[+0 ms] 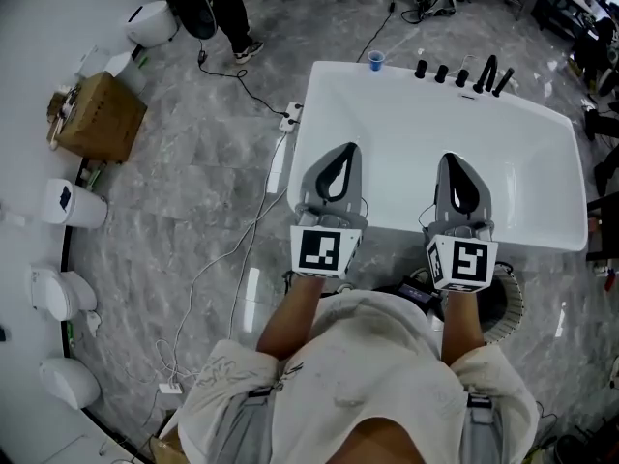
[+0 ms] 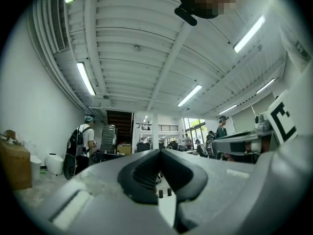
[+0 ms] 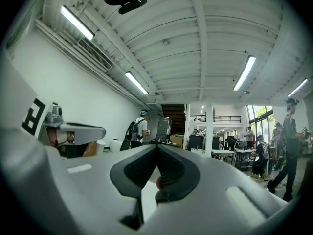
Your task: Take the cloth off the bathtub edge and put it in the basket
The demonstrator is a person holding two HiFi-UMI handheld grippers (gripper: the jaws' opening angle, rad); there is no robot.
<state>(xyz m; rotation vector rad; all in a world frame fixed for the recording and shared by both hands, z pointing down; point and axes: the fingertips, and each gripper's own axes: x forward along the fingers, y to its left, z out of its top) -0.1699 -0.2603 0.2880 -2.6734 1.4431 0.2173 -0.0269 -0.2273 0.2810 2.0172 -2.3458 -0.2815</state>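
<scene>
The white bathtub (image 1: 522, 235) fills the middle of the head view, and I see no cloth on its rim in any view. Both grippers hang side by side over the tub's near edge, pointing away from me. My left gripper (image 1: 341, 153) (image 2: 159, 151) is shut, its jaws meeting at the tip with nothing between them. My right gripper (image 1: 455, 160) (image 3: 157, 146) is shut and empty too. The round basket (image 1: 511, 304) stands on the floor just in front of the tub, mostly hidden under my right arm. What lies in it I cannot tell.
Black tap fittings (image 1: 464, 73) and a blue cup (image 1: 375, 59) sit on the tub's far rim. A power strip (image 1: 290, 116) and cables (image 1: 232, 269) lie on the grey floor to the left. A cardboard box (image 1: 97, 114) and white toilets (image 1: 58, 293) line the left wall. People stand far off.
</scene>
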